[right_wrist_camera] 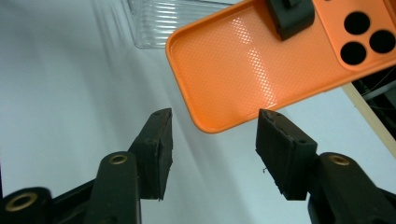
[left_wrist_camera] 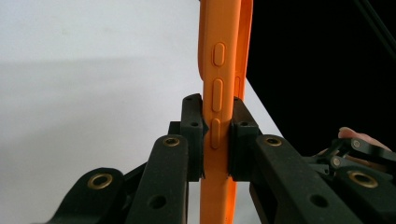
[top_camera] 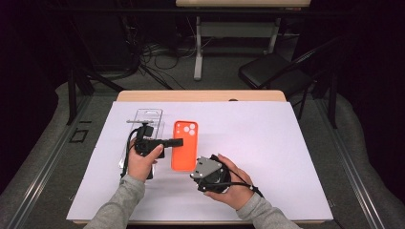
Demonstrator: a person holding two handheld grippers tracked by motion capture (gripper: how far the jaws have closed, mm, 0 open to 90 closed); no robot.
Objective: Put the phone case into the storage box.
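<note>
An orange phone case (top_camera: 185,145) lies on the white sheet, its camera holes at the far end. My left gripper (top_camera: 177,142) reaches in from the left and is shut on the case's long side edge; in the left gripper view both pads clamp the case (left_wrist_camera: 217,70) beside its side buttons, with the left gripper (left_wrist_camera: 217,126) squarely on the wall. My right gripper (top_camera: 196,172) sits just off the case's near end, open. In the right gripper view the case's near corner (right_wrist_camera: 252,60) hangs just beyond the right gripper (right_wrist_camera: 212,133), with nothing between its pads.
A clear plastic package (top_camera: 145,119) lies under and behind my left hand, left of the case. The white sheet (top_camera: 267,143) covers most of the wooden table. A black chair (top_camera: 272,71) and a desk frame stand on the floor beyond the far edge.
</note>
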